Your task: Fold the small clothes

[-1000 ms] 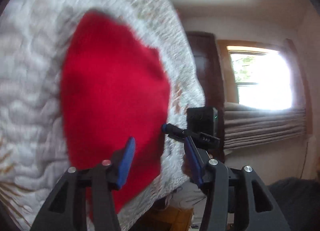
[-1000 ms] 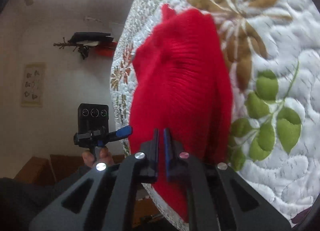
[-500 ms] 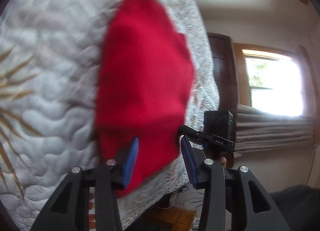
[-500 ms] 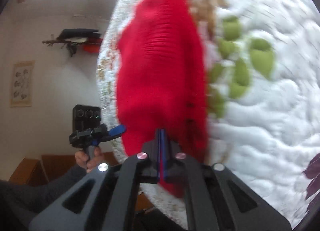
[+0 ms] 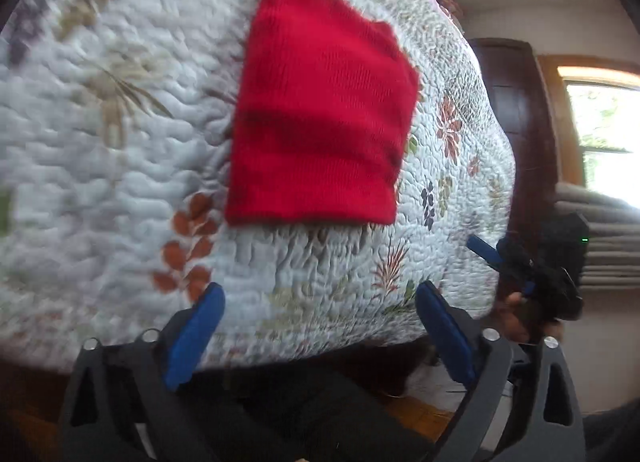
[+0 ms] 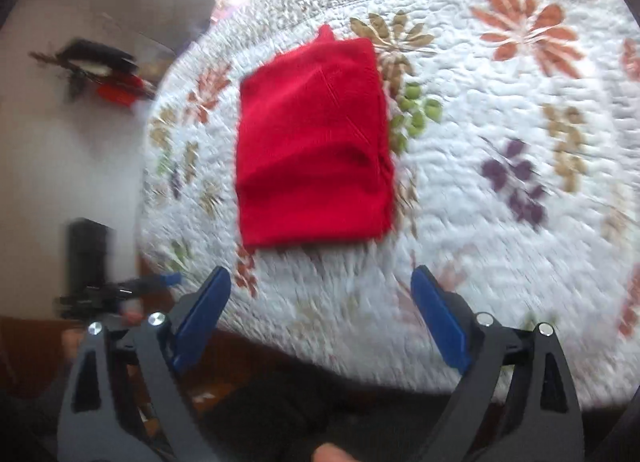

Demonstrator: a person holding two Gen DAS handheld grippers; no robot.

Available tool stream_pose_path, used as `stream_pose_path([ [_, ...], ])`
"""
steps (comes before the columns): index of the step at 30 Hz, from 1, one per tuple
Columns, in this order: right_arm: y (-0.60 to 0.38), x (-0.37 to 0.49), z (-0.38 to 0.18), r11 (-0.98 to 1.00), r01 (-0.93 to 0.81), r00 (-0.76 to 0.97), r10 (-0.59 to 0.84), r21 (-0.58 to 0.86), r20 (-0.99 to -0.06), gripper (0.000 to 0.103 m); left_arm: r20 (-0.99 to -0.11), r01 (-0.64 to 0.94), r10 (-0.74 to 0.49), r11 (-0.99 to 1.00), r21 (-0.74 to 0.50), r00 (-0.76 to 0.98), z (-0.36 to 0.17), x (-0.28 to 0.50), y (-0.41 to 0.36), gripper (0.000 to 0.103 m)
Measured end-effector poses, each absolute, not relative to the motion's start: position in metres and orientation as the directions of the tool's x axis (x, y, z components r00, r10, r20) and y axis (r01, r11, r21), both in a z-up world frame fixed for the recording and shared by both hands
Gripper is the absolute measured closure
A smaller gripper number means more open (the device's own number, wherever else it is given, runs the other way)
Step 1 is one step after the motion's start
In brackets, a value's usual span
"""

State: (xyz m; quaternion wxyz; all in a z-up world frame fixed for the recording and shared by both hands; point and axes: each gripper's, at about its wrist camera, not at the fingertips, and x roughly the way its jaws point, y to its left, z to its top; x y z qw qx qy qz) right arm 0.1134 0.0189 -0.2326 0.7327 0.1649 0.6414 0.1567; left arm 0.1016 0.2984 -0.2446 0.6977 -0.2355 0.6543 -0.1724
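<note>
On the floral quilt point(image 5: 120, 182), near its edge, the red knit garment point(image 5: 320, 118) lies folded square at twelve o'clock from both grippers. Left gripper point(image 5: 320, 326) and right gripper point(image 6: 320, 310) gape wide, empty; lift clear, avoid snagging the near hem.

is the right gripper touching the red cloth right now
Apart. The right wrist view shows the right gripper open, with a strip of bare quilt between its fingertips and the near edge of the folded red cloth.
</note>
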Motion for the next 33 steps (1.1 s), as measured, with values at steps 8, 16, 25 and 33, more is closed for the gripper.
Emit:
stream_pose_path([
  [8, 0.059, 0.044, -0.082, 0.979, -0.066, 0.296, 0.205, 0.194, -0.933, 0.005, -0.881, 0.047, -0.375, 0.925, -0.378, 0.289, -0.061, 0.041, 0.299, 0.004],
  [16, 0.081, 0.018, 0.007, 0.994, -0.085, 0.491, 0.099, 0.065, -0.866, 0.003, -0.850, 0.029, -0.361, 0.925, -0.380, 0.384, 0.003, 0.017, 0.301, 0.004],
  [25, 0.091, 0.006, 0.017, 0.995, -0.089, 0.505, 0.073, 0.033, -0.860, 0.003, -0.858, 0.059, -0.342, 0.936, -0.347, 0.384, 0.006, 0.008, 0.294, 0.004],
  [33, 0.089, 0.003, 0.015, 0.996, -0.080, 0.491, 0.080, 0.046, -0.867, 0.003, -0.857, 0.068, -0.327, 0.942, -0.328, 0.399, 0.009, 0.003, 0.293, 0.004],
])
